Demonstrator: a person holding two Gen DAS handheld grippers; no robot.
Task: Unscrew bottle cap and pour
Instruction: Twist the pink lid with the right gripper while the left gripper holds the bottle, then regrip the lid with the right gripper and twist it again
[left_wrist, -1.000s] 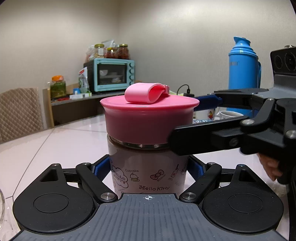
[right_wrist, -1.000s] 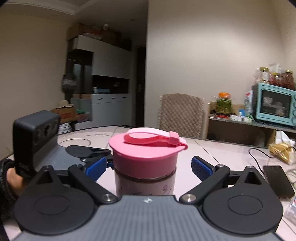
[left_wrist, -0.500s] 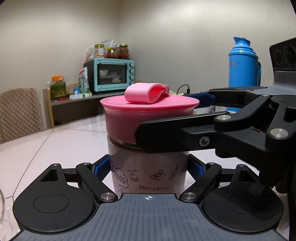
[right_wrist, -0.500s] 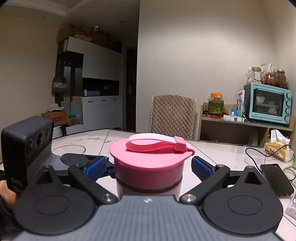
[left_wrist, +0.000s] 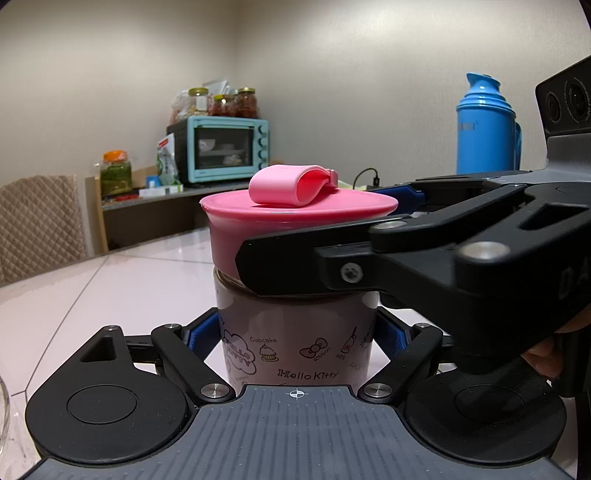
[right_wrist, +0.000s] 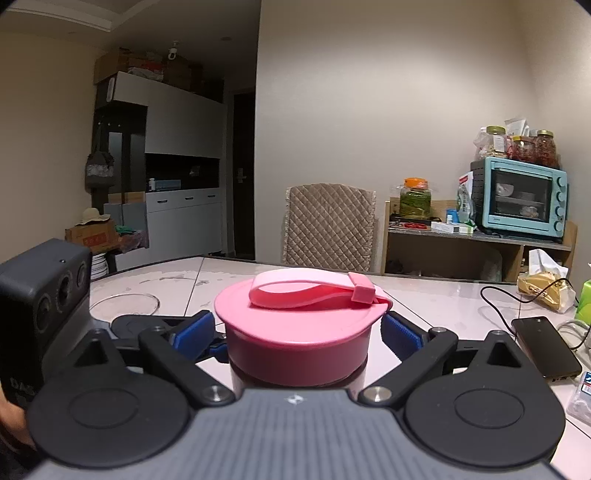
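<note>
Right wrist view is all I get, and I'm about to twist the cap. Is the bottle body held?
Observer: Yes. The left gripper has both pads against the bottle, below the cap.
Operator: How high does my near finger sit?
Observer: The right gripper has its near finger across the cap's lower edge, over the seam with the bottle.
Operator: Anything behind my gripper?
Observer: A blue thermos stands behind it, base hidden.
</note>
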